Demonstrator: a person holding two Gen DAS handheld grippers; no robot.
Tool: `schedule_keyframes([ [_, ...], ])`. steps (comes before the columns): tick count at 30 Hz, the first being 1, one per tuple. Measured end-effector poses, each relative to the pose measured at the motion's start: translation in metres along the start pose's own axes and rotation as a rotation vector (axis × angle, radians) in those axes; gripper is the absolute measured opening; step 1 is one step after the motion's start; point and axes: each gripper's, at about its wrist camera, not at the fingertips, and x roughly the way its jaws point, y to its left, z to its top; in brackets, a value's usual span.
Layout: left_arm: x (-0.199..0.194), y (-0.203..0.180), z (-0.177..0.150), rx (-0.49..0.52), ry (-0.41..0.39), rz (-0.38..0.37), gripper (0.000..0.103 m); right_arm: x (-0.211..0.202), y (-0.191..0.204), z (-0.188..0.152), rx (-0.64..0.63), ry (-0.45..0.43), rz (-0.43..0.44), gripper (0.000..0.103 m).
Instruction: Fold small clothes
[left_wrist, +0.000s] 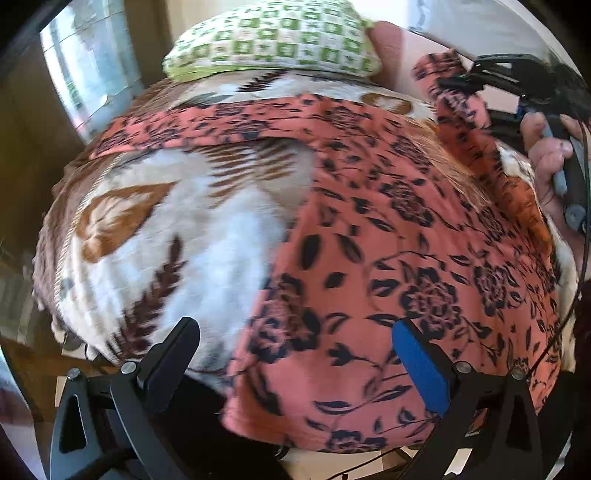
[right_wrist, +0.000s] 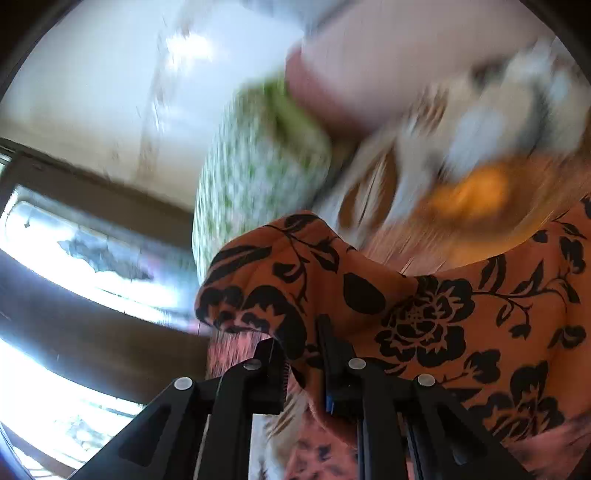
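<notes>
Looking at a coral garment (left_wrist: 369, 240) with dark flowers, spread flat under the left tongs (left_wrist: 294, 326), reaching from just below their fingertips out ahead and off to their right.

Touched by those tongs?

Not touched, as far as can be told. Hanging above the cloth, released, jaws spread wide with nothing between them, blue pad facing inward on the right finger.

Held anywhere, then?

Held far ahead and to the right of the left tongs. One end of the garment lifted off the rest there, pinched in the right tongs (right_wrist: 298, 332), with a hand (left_wrist: 546, 155) wrapped round the grip just behind.

And seen from the right wrist?

Jaws nearly together, with a fold of the flowered cloth running up between them, bulging over the tips and draping off to the right of the right finger. Clenched on the garment.

Beneath the garment?

A white blanket (left_wrist: 177, 229) with brown leaf shapes, showing bare to the left of the left tongs and again ahead, past the cloth's far edge.

Beyond that?

A green-checked pillow (left_wrist: 273, 40) far ahead of the left tongs, resting at the blanket's far end; ahead of the right tongs too, though badly blurred there. A bright window (left_wrist: 88, 66) far ahead and to the left.
</notes>
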Motion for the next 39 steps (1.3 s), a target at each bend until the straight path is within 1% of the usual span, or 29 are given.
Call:
schedule_keyframes([
  [1, 0.000, 0.005, 0.000, -0.010, 0.000, 0.008, 0.103, 0.013, 0.004, -0.005, -0.003, 0.044, 0.013, 0.016],
  [2, 0.001, 0.008, 0.000, -0.016, 0.002, 0.014, 0.103, 0.026, 0.012, -0.012, -0.030, 0.105, 0.020, 0.017],
  [3, 0.003, 0.009, 0.001, -0.021, 0.008, 0.018, 0.103, 0.032, 0.021, -0.020, -0.067, 0.141, 0.013, 0.018],
  [5, 0.008, 0.008, 0.003, -0.022, 0.015, 0.024, 0.103, 0.032, 0.028, -0.029, -0.158, 0.179, -0.013, 0.017],
  [7, 0.009, 0.002, 0.006, -0.008, 0.011, 0.029, 0.103, 0.019, 0.020, -0.026, -0.200, 0.167, -0.021, 0.018],
  [9, 0.012, -0.009, 0.009, 0.024, 0.007, 0.039, 0.103, -0.006, 0.006, -0.013, -0.199, 0.125, -0.011, 0.019],
  [10, 0.014, -0.013, 0.010, 0.037, 0.008, 0.043, 0.103, -0.019, -0.001, -0.009, -0.196, 0.109, -0.003, 0.024],
  [11, 0.016, -0.018, 0.013, 0.050, 0.009, 0.048, 0.103, -0.033, -0.009, 0.001, -0.193, 0.091, 0.014, 0.030],
  [12, 0.017, -0.022, 0.014, 0.056, 0.010, 0.049, 0.103, -0.041, -0.018, 0.008, -0.188, 0.080, 0.034, 0.055],
  [13, 0.018, -0.028, 0.017, 0.062, 0.013, 0.049, 0.103, -0.051, -0.023, 0.013, -0.177, 0.061, 0.056, 0.085],
  [14, 0.019, -0.034, 0.020, 0.067, 0.014, 0.045, 0.103, -0.066, -0.025, 0.018, -0.150, 0.016, 0.075, 0.091],
  [15, 0.018, -0.039, 0.022, 0.071, 0.011, 0.040, 0.103, -0.081, -0.028, 0.020, -0.117, -0.041, 0.108, 0.092],
  [16, 0.016, -0.043, 0.024, 0.075, 0.004, 0.038, 0.103, -0.086, -0.026, 0.023, -0.102, -0.059, 0.146, 0.092],
  [17, 0.013, -0.048, 0.026, 0.082, -0.007, 0.037, 0.103, -0.087, -0.023, 0.028, -0.096, -0.041, 0.190, 0.092],
  [18, 0.010, -0.052, 0.027, 0.093, -0.014, 0.039, 0.103, -0.089, -0.021, 0.030, -0.097, -0.029, 0.216, 0.092],
  [19, 0.009, -0.055, 0.029, 0.104, -0.018, 0.046, 0.103, -0.091, -0.018, 0.031, -0.113, -0.025, 0.228, 0.092],
  [21, 0.009, -0.058, 0.034, 0.118, -0.021, 0.060, 0.103, -0.094, -0.020, 0.029, -0.142, -0.031, 0.204, 0.092],
  [23, 0.007, -0.065, 0.044, 0.123, -0.026, 0.055, 0.103, -0.104, -0.037, 0.030, -0.120, -0.042, 0.200, 0.092],
  [26, 0.002, -0.091, 0.061, 0.152, -0.066, 0.034, 0.103, -0.129, -0.097, 0.025, 0.014, -0.085, 0.171, 0.092],
  [29, 0.003, -0.143, 0.075, 0.236, -0.114, 0.015, 0.103, -0.155, -0.155, 0.016, 0.119, -0.111, 0.145, 0.092],
  [31, 0.013, -0.176, 0.080, 0.286, -0.118, 0.017, 0.103, -0.170, -0.188, 0.008, 0.178, -0.125, 0.148, 0.092],
  [33, 0.028, -0.211, 0.089, 0.309, -0.120, 0.063, 0.103, -0.182, -0.210, 0.002, 0.213, -0.137, 0.160, 0.092],
  [35, 0.041, -0.235, 0.100, 0.301, -0.171, 0.130, 0.103, -0.189, -0.226, 0.000, 0.236, -0.151, 0.164, 0.092],
  [37, 0.055, -0.247, 0.112, 0.294, -0.197, 0.200, 0.103, -0.190, -0.228, 0.006, 0.266, -0.152, 0.189, 0.092],
  [39, 0.068, -0.248, 0.123, 0.283, -0.231, 0.296, 0.103, -0.189, -0.220, 0.012, 0.246, -0.131, 0.226, 0.092],
])
